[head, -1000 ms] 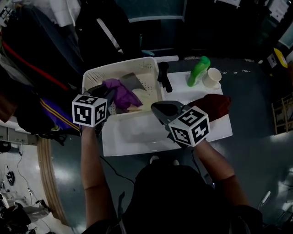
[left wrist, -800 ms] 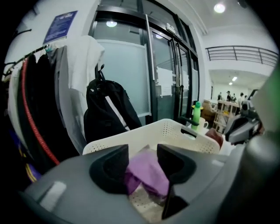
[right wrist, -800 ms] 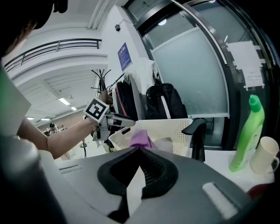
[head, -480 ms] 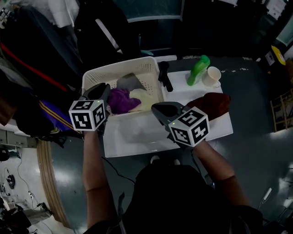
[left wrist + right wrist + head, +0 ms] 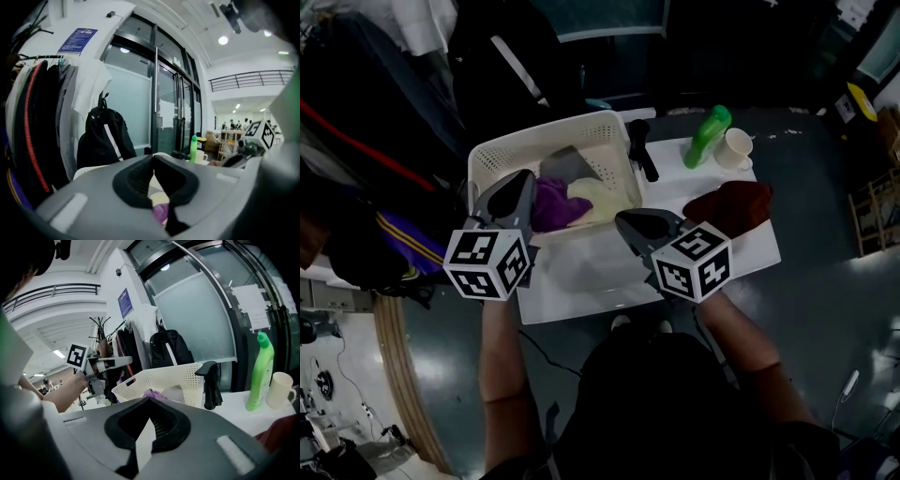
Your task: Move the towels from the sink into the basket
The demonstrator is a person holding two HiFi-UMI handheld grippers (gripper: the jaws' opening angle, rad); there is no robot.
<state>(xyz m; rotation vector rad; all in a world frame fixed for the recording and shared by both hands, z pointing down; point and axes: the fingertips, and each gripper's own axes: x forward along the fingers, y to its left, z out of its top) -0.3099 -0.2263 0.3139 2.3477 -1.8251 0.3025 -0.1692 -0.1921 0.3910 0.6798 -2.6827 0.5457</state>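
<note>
A white perforated basket holds a purple towel, a grey towel and a cream towel. My left gripper hangs over the basket's near left side. Its jaws have just been closing, they are shut, and nothing is between them. The purple towel shows below them. My right gripper is shut and empty over the white sink, beside the basket's near right corner. A dark red towel lies on the counter to the right of the sink. The basket also appears ahead in the right gripper view.
A black faucet stands behind the sink. A green bottle and a cream cup stand at the counter's back right. Dark coats and a backpack hang behind and left of the basket.
The purple towel has left my left gripper and now lies in the basket. That gripper has shut and risen, drawing back toward me. The right gripper has stayed put.
</note>
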